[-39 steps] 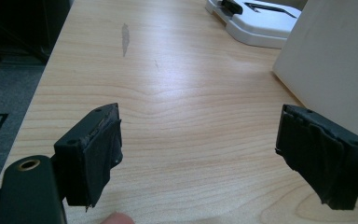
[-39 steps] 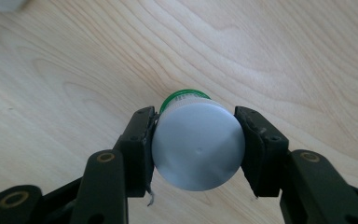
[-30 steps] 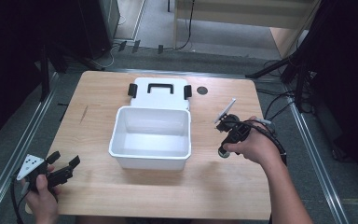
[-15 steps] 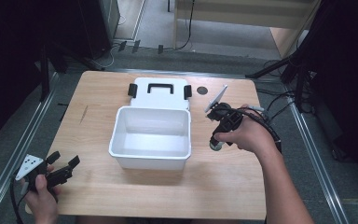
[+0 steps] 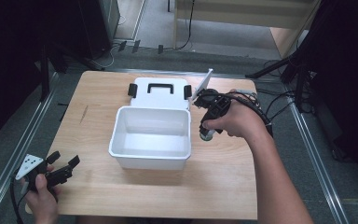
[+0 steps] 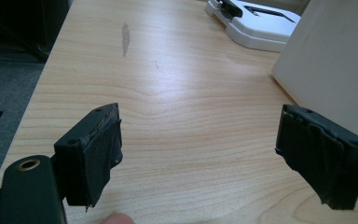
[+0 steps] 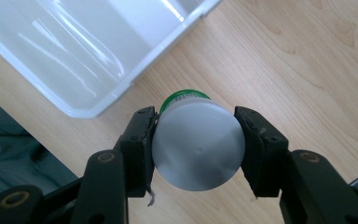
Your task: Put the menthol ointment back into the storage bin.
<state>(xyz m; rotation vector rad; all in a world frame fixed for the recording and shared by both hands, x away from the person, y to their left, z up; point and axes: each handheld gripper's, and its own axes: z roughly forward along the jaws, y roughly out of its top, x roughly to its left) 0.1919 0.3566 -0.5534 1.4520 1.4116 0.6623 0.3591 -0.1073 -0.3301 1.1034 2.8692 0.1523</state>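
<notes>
A white open box (image 5: 150,161) stands mid-table, with its white lid (image 5: 158,95) and black handle lying flat behind it. My right gripper (image 5: 208,130) is just right of the box's right wall, shut on a small white bottle (image 5: 206,136) with a green band. In the right gripper view the jaws clamp the bottle (image 7: 196,149) on both sides, above the wood beside the box's corner (image 7: 74,46). My left gripper (image 5: 64,159) is held low at the table's front left corner. It is open (image 6: 200,158) with nothing between its pads.
The box wall (image 6: 335,60) and the lid (image 6: 256,23) lie ahead and to the right in the left gripper view. Bare wood spreads left of the box and along the front. Cables trail off the table's right edge. Metal rails flank the table.
My right gripper has carried the bottle leftward, from the open right side of the table up to the box's right wall. The left gripper has stayed put.
</notes>
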